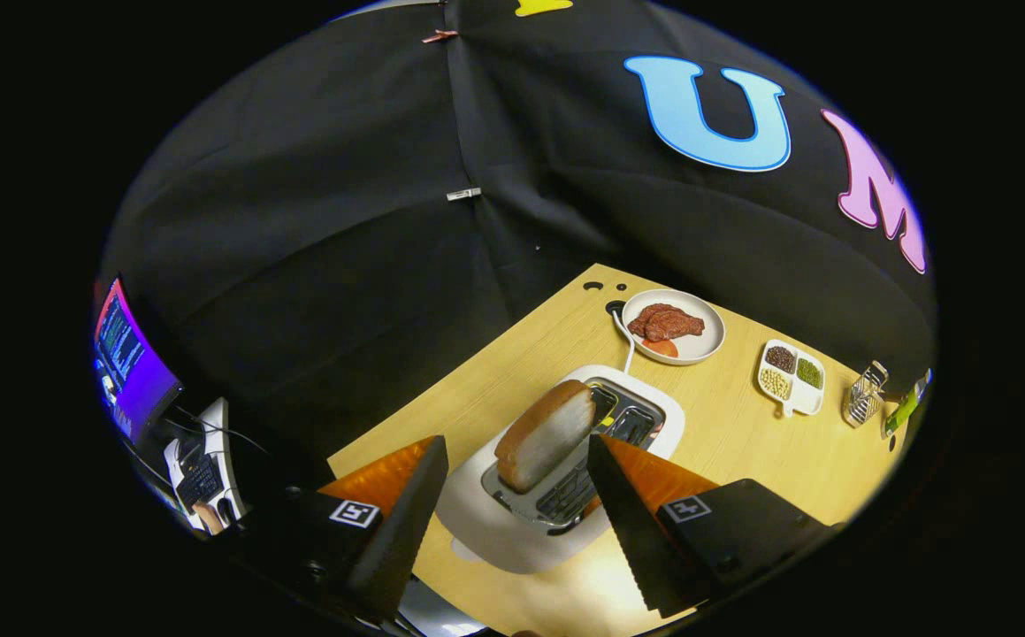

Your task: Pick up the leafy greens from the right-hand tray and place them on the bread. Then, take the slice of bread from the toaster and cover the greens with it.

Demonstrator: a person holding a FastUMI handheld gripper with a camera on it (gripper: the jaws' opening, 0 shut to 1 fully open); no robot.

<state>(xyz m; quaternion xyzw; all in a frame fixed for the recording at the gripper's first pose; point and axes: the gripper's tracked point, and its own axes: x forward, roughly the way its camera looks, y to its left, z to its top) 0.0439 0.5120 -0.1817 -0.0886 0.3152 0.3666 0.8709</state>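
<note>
Tan bread slice (546, 435) stands upright in the white toaster (512, 531), crust up for grabbing. Your gripper (512, 513) hangs spread wide, empty, fingers flanking the slice.

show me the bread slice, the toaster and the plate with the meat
bread slice (546, 435), gripper view, on its pale cut face, standing between the open fingers
toaster (512, 540), gripper view, on its white side wall below the slots
plate (705, 341), gripper view, on the bare white rim right of the meat
</note>
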